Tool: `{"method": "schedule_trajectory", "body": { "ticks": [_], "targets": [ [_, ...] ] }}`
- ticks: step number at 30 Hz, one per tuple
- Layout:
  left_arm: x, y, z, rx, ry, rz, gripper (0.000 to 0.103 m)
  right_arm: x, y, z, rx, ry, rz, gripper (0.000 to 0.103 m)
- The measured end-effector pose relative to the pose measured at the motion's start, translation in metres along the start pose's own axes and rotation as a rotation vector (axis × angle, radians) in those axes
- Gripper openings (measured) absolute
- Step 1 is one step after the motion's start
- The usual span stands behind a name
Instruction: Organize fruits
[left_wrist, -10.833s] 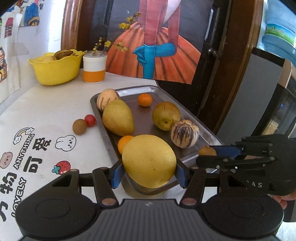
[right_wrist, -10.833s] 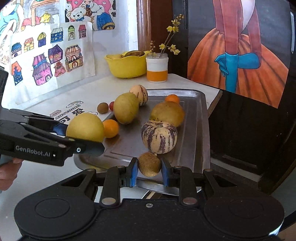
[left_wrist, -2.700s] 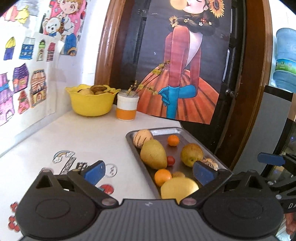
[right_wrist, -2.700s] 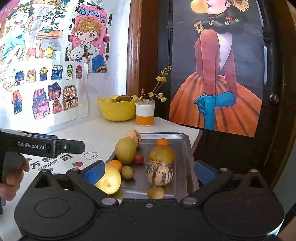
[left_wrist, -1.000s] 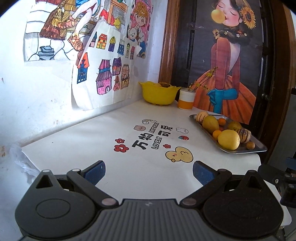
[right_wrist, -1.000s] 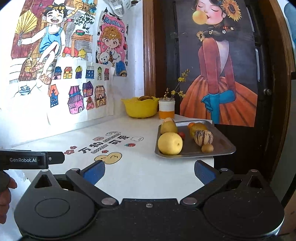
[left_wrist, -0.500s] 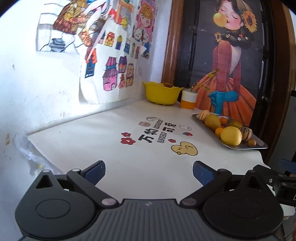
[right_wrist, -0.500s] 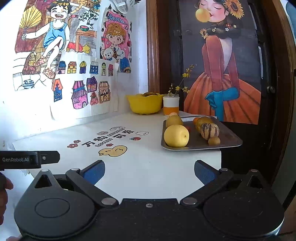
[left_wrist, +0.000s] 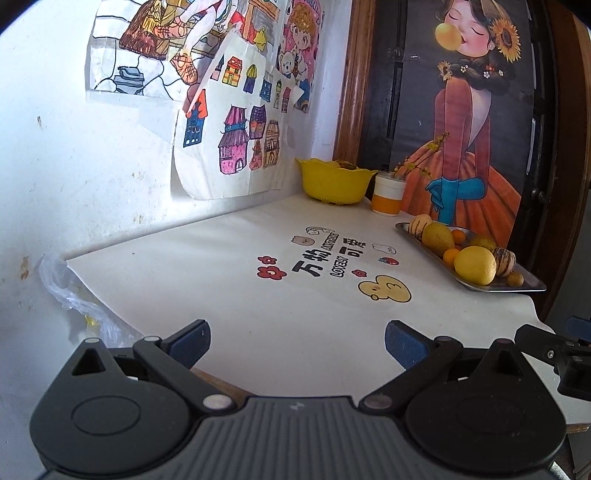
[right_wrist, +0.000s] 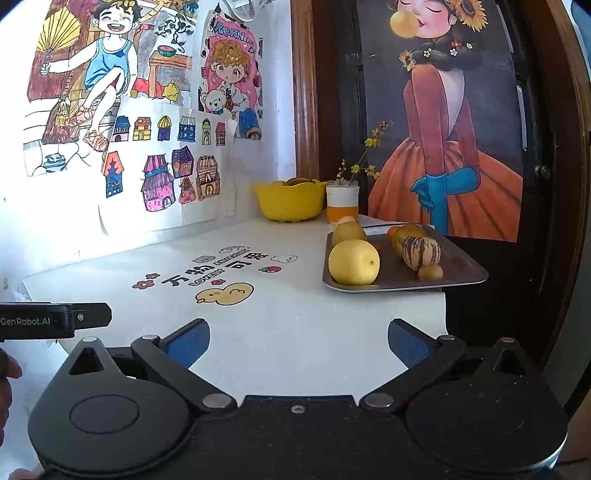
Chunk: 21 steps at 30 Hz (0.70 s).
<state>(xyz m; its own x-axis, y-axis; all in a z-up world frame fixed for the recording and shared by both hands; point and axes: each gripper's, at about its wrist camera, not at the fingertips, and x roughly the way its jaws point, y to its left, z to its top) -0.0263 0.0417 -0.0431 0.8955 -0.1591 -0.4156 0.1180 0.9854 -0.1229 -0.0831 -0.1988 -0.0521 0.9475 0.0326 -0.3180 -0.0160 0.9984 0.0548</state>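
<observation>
My left claw (left_wrist: 293, 341) is spread wide with nothing between its blue pads (left_wrist: 190, 341), hanging over the near edge of the white table (left_wrist: 258, 314). My right claw (right_wrist: 297, 343) is spread just as wide and just as empty, over the same near edge. Ahead of both lies bare printed cloth, no loose fruit on it that I can see.

The fruit all sits in the metal tray (right_wrist: 458, 275), well ahead and to the right of each claw, at the table's far right edge. The big yellow fruit (right_wrist: 354, 262) is at the tray's near corner, a striped melon (right_wrist: 421, 252) and a small brown fruit (right_wrist: 430, 272) just beside it. The tray's long axis runs away from me toward the yellow bowl (right_wrist: 288, 201).

My right claw is nearer the tray. I judge the sorting done.
</observation>
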Motion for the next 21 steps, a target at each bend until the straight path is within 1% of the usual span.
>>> {"method": "schedule_trajectory", "body": {
  "ticks": [21],
  "targets": [
    [0.0025, -0.0003, -0.0021, 0.0, 0.01, 0.0, 0.103, 0.0009, 0.0014, -0.0006, -0.002, 0.005, 0.005, 0.102]
  ]
}}
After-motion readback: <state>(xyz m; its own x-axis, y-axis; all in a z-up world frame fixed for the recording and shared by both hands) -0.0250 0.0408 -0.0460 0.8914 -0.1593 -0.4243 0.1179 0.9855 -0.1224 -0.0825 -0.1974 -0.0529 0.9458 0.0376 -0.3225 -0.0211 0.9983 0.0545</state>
